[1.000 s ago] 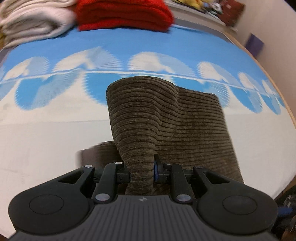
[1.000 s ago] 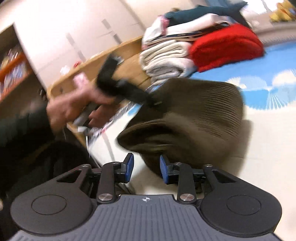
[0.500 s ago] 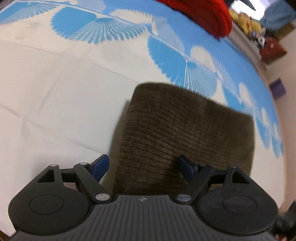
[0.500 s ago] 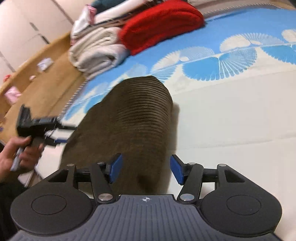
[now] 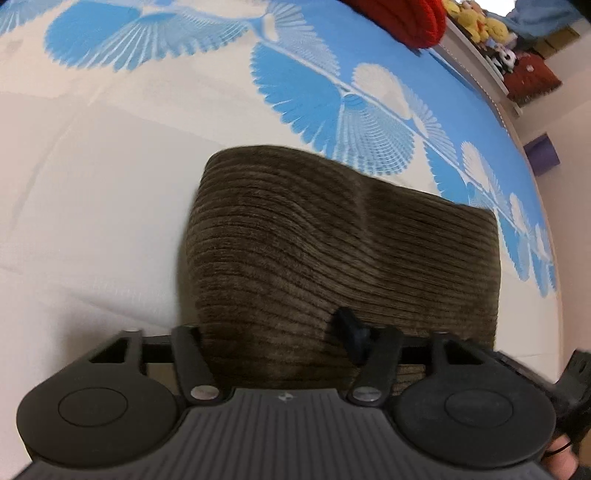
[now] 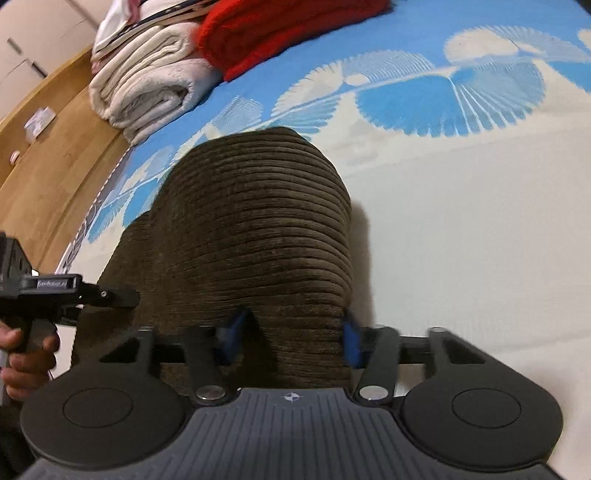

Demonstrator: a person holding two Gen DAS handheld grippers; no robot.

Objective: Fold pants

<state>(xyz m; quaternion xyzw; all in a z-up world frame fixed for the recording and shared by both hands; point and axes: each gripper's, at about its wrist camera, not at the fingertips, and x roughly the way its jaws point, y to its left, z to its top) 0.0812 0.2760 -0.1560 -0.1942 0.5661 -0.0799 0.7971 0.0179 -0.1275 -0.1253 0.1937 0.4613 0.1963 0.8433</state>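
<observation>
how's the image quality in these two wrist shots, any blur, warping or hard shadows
Left wrist view: fisheye bends the blue-and-white bedspread; the brown corduroy pants are slightly soft. Right wrist view: the blue fingertips are motion-smeared, the red blanket blurs, and the pants cast a soft shadow on their right.

Even indoor light, soft shadows, strong fisheye bending at edges, slight motion blur.

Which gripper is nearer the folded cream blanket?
Left, probably: the left gripper is at the brown corduroy pants' edge facing the folded cream blanket; the right gripper is at the opposite edge.
</observation>
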